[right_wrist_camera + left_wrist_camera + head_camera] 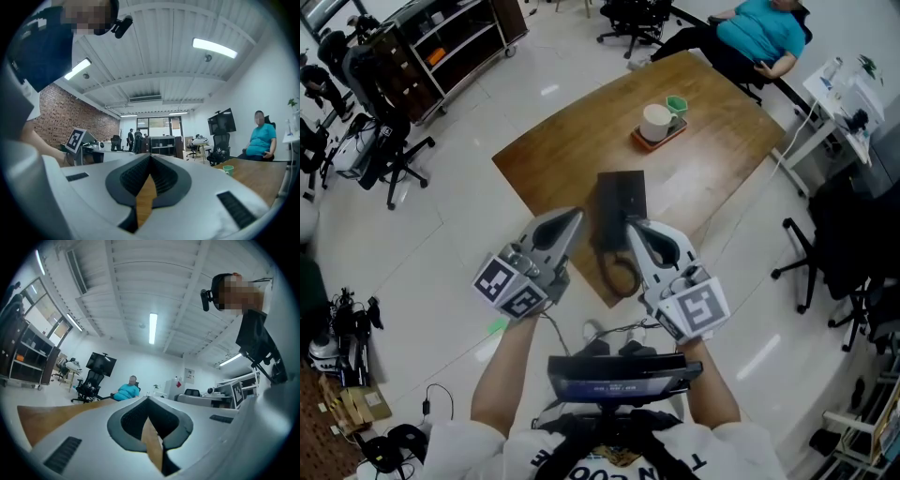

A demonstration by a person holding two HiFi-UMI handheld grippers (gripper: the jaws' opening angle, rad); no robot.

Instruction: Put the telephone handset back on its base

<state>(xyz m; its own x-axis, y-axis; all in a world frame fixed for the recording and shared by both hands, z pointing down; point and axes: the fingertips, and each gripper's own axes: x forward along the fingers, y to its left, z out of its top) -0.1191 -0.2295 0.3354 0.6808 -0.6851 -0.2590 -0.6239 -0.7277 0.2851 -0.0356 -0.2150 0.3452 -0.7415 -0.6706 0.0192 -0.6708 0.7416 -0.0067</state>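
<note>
The black telephone (621,202) lies on the wooden table (562,150) near its front corner, and its coiled cord (621,274) loops toward the edge. I cannot make out the handset from the base. My left gripper (572,217) hovers just left of the phone, shut with nothing in it. Just right of the cord, my right gripper (630,225) is also shut and holds nothing. In the left gripper view the left gripper (148,399) has its tips meeting over a strip of table wood. The right gripper view shows the right gripper (151,157) the same way.
A small tray (649,143) with a white cup (655,121) and a green cup (677,104) stands at the table's far side. A person in a teal shirt (759,33) sits beyond the far corner. Office chairs (389,150) and shelving (455,42) ring the table.
</note>
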